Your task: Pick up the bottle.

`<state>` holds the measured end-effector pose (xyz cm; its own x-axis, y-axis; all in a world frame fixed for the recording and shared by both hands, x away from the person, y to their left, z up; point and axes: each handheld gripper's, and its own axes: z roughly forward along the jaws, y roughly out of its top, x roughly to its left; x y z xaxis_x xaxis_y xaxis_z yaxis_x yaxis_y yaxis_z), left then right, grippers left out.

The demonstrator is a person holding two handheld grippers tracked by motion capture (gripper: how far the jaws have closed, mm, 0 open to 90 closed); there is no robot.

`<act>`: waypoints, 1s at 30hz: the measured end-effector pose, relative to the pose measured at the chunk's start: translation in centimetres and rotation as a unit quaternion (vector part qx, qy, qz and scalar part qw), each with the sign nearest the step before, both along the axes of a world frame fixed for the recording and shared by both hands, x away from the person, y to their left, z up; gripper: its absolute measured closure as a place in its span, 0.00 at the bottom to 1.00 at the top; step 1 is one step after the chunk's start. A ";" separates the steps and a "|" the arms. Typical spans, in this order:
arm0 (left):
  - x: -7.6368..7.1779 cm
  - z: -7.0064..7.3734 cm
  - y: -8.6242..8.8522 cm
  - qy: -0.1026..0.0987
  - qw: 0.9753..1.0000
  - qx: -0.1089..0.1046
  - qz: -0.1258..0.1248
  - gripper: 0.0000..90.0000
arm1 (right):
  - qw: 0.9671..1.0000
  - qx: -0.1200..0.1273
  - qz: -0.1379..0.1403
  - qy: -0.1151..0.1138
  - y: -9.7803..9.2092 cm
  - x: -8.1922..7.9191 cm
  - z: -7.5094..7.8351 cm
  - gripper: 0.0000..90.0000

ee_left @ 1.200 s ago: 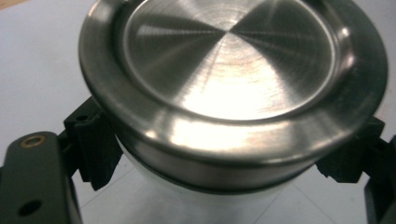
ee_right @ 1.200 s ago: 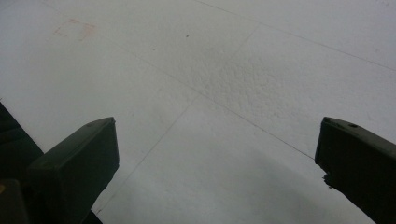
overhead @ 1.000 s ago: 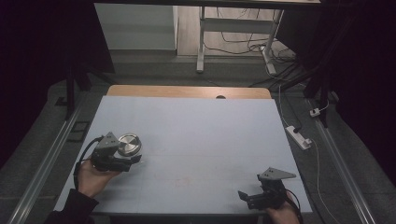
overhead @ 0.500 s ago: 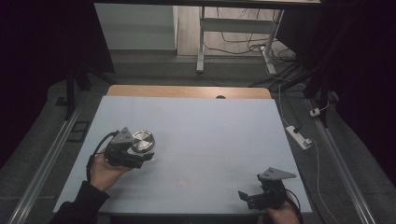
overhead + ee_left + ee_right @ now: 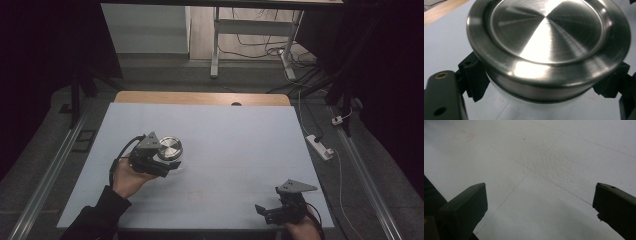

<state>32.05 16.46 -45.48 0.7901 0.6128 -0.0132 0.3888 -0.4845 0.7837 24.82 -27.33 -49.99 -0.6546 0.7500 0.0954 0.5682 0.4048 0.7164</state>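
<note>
The metal-lidded jar [image 5: 546, 50], likely heavy, stiff and slippery, is pinched below its lid by the left gripper [image 5: 167, 161]; the right gripper [image 5: 267, 212] is spread, empty, at the table's [image 5: 240, 145] near right.

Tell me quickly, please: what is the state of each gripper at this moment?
Left gripper: closed on the metal-lidded jar, a jaw on each side.
Right gripper: open, holding nothing, above the table.

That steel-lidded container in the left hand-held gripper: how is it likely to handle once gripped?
The container looks rigid, so probably no flex under the left hand-held gripper. Its polished steel lid may be slippery. Being round, it would likely roll if laid on its side.
</note>
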 end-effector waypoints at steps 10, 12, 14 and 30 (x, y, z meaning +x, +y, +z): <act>1.1 0.7 -2.9 -0.008 0.999 0.007 -0.031 0.17 | 1.000 0.000 0.001 -0.001 0.0 0.0 0.0 0.00; 1.2 0.8 -3.4 -0.008 0.999 0.009 -0.036 0.17 | 1.000 0.000 0.001 -0.001 0.0 0.0 0.0 0.00; 1.3 0.8 -3.9 -0.008 0.999 0.009 -0.041 0.17 | 1.000 0.000 0.001 -0.001 0.0 0.0 0.0 0.00; 1.8 0.3 -7.0 0.000 0.997 0.010 -0.076 0.17 | 1.000 -0.001 0.004 0.000 0.0 0.0 0.0 0.02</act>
<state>33.83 9.41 -45.22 0.8739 0.4861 -0.0025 0.3104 -0.5540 0.7725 24.79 -27.31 -50.02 -0.6610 0.7446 0.0934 0.5646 0.4115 0.7155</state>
